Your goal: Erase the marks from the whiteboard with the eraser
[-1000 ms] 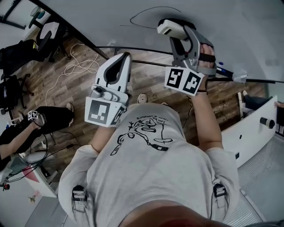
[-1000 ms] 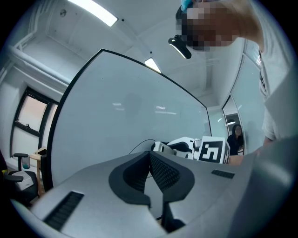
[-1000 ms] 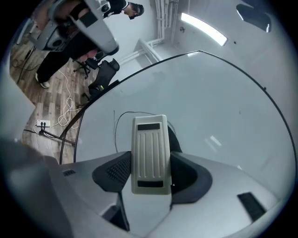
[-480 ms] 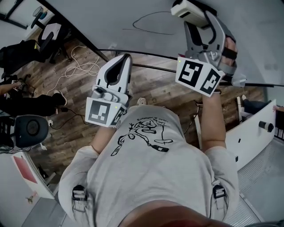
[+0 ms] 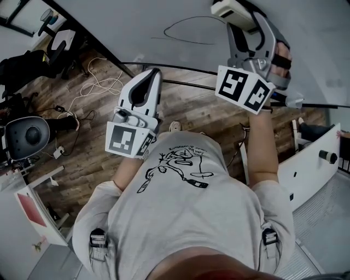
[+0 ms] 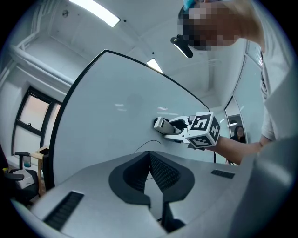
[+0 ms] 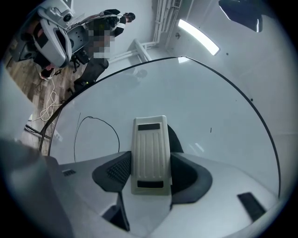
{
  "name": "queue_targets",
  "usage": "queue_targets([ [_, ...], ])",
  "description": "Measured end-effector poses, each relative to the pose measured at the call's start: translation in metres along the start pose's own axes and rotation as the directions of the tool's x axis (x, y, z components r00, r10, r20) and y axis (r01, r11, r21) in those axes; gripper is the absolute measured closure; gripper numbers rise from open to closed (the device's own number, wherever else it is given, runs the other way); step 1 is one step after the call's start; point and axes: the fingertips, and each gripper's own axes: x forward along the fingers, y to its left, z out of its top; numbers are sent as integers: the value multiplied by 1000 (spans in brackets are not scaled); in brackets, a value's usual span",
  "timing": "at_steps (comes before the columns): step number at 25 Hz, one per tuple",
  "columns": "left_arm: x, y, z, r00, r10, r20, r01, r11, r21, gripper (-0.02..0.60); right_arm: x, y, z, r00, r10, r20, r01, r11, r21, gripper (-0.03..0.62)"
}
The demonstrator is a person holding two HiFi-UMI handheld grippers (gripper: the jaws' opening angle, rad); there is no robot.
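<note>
The whiteboard carries a thin black curved line, which also shows as a loop in the right gripper view, plus a tiny tick. My right gripper is shut on the pale ribbed eraser. It holds the eraser up close to the board, just right of the line. Whether the eraser touches the board I cannot tell. My left gripper is shut with nothing in it, and it stays lower, left of the right one, pointing at the board.
The board's black frame rail runs below the grippers over a wood floor with loose cables. An office chair stands at the left. White furniture is at the right.
My right gripper has lifted the eraser up and to the right along the board, then held there. The left gripper has stayed put. At the left a chair has rolled into view.
</note>
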Motion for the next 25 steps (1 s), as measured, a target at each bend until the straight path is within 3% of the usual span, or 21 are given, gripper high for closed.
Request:
queue_targets([
  [25,-7,-1,-7,1000,-1,-26,1,1000,-7,560,4,26,-2,999,10,-37,-12,998,-65,336],
])
